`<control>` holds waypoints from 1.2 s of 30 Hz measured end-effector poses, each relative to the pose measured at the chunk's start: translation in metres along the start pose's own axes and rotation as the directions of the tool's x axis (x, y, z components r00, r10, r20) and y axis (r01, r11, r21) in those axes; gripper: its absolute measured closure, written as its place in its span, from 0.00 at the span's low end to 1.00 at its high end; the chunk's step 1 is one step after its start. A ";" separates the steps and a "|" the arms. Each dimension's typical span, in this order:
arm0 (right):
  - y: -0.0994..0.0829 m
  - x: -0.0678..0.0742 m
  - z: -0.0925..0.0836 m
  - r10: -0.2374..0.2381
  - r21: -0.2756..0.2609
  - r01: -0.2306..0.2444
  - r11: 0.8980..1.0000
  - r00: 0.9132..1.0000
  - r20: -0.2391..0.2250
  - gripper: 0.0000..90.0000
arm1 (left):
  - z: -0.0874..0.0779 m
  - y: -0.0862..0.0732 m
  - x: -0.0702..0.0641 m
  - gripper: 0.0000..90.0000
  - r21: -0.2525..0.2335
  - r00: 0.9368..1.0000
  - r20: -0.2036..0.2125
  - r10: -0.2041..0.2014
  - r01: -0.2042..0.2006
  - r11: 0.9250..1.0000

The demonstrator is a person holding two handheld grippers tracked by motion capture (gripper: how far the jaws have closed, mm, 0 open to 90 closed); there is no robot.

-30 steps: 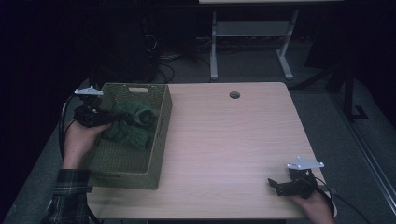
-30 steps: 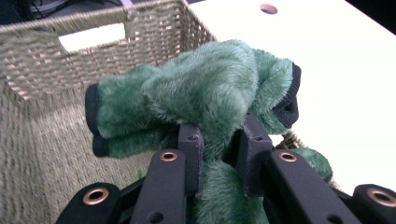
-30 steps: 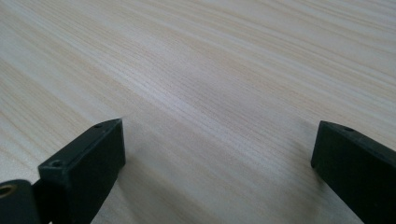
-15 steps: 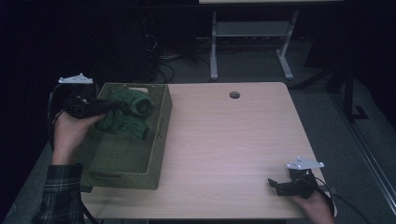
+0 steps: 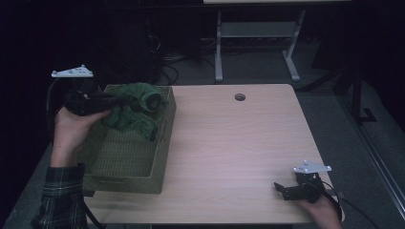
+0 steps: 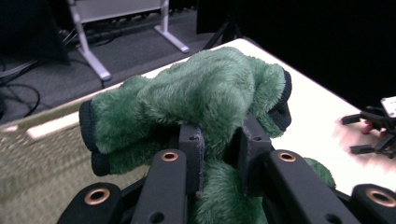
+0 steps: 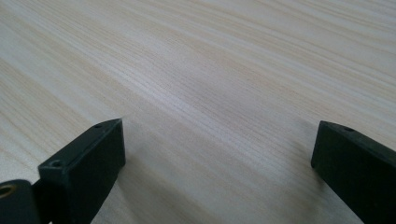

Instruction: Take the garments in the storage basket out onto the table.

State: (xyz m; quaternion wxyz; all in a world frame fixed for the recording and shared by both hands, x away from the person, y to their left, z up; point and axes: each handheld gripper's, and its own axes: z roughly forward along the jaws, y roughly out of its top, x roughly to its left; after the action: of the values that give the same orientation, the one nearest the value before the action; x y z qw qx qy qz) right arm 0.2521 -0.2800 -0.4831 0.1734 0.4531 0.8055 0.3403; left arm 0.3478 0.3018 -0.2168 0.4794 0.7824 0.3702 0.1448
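Note:
A green plush toy [image 5: 138, 109] with dark trim hangs above the woven green basket [image 5: 125, 162] at the table's left. My left gripper [image 5: 114, 101] is shut on it, held level over the basket's far end. In the left gripper view the jaws pinch the toy's [image 6: 205, 98] fur between the pads [image 6: 198, 149]. My right gripper [image 5: 282, 191] rests near the table's front right corner, open. In the right gripper view its two fingers [image 7: 88, 163] stand wide apart over bare wood [image 7: 210, 84].
The light wooden table [image 5: 229, 143] has a round cable hole [image 5: 239, 97] near its far edge. Beyond it stands a grey metal frame [image 5: 258, 43] on the dark floor, with cables beside it. The basket's inside looks bare below the toy.
My left gripper has risen and drawn back to the left, lifting the green toy up out of the basket. The right gripper has stayed put.

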 end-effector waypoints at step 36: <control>0.000 0.000 0.000 0.001 0.000 -0.001 1.000 1.000 -0.001 0.03 | 0.105 0.021 -0.095 0.83 0.003 0.960 0.257 0.112 -0.116 0.993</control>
State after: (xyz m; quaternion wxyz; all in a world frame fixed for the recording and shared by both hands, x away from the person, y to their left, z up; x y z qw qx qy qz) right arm 0.2520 -0.2799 -0.4831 0.1730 0.4531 0.8054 0.3407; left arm 0.3530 0.1605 -0.2392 0.5071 0.8188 0.2608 0.0665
